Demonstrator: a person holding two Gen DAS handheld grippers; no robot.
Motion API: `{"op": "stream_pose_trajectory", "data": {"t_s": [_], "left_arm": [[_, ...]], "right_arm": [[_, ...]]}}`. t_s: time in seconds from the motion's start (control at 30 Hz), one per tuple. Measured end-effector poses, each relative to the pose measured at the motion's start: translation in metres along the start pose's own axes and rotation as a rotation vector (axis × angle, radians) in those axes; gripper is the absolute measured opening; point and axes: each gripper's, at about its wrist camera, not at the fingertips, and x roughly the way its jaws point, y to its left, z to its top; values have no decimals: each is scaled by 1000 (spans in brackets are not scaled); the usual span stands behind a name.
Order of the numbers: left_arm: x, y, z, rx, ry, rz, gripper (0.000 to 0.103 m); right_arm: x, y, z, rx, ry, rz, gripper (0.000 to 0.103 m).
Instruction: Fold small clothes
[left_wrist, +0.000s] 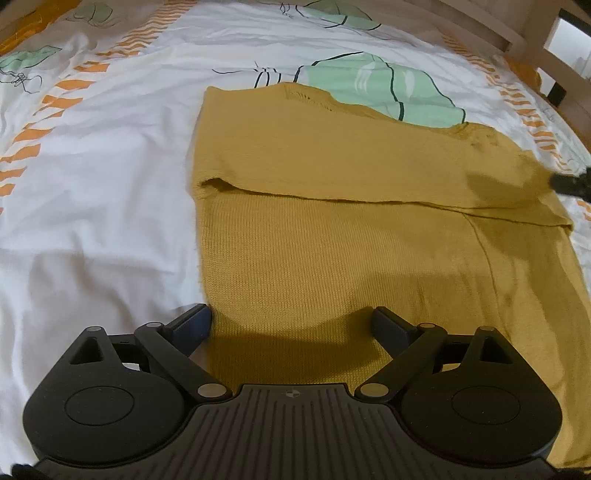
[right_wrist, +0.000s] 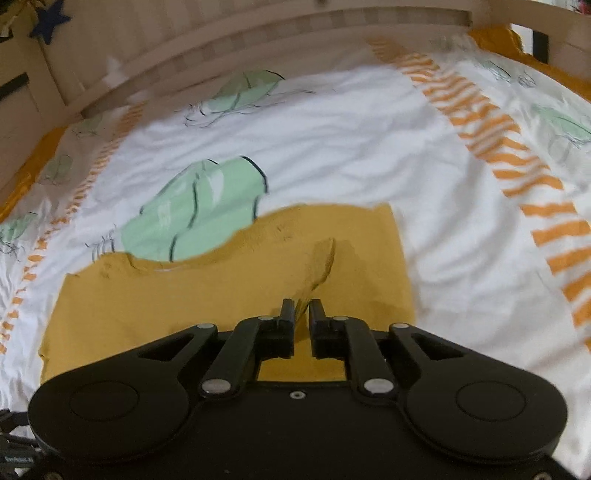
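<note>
Mustard-yellow knit sweater (left_wrist: 332, 229) lies flat on the bed sheet (left_wrist: 103, 177) — white cotton with green prints and orange stripes — wooden bed frame (right_wrist: 258, 48) beyond.

Left gripper (left_wrist: 291, 325): jaws wide apart, nothing between the pads, hovering over the sweater's near end; its left finger sits at the sweater's left edge, the right finger over the knit. In the left wrist view the sweater runs away from this gripper, long axis near-to-far, with a folded flap lying crosswise over the middle and the neckline at the far end.

Right gripper (right_wrist: 302, 308): jaws nearly together, pinching a raised ridge of the yellow knit between the fingertips — a crease lifts off the fabric just ahead of them. Its dark tip (left_wrist: 569, 182) shows at the right margin of the left wrist view, at the flap's right end.

Judgement: the right hand is the working one, already on the cloth at the sweater's right side; the coming fold likely carries that pinched part leftward across the long axis, toward the free left gripper, which is nearer the hem and could pin it.
</note>
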Motion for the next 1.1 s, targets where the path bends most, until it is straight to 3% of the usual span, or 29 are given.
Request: {"op": "stream_pose_trajectory", "data": {"t_s": [0.03,0.1,0.13,0.37,0.53,0.63,0.7,0.73,0.93,1.0,1.1], "left_arm": [[0,0,0,0,0,0,94],[0,0,0,0,0,0,94],[0,0,0,0,0,0,94],[0,0,0,-1,0,-1,94],[0,1,1,1,-2,1,94],[0,0,0,7,-5,8,94],[0,-1,0,11,-7,12,94],[0,-2,0,14,-8,14,94],[0,-1,-1,6,-13,12,94],[0,1,-1,-6,-16,7,94],[-1,2,-1,-17,-19,2,94]], "right_arm": [[-1,-2,0,4,-14,4,21],[-2,-6,2,17,-44,13,46],[0,-8,4,29,-57,19,50],[30,-17,7,71,-49,50,51],[44,-15,0,55,-26,26,51],[47,-9,-2,25,-23,11,44],[48,-1,-2,-10,-20,-6,20],[48,2,-1,-24,-23,-6,16],[31,29,3,-174,-84,-9,12],[24,24,9,-157,-115,-35,12],[31,5,14,-81,-88,-63,12]]}}
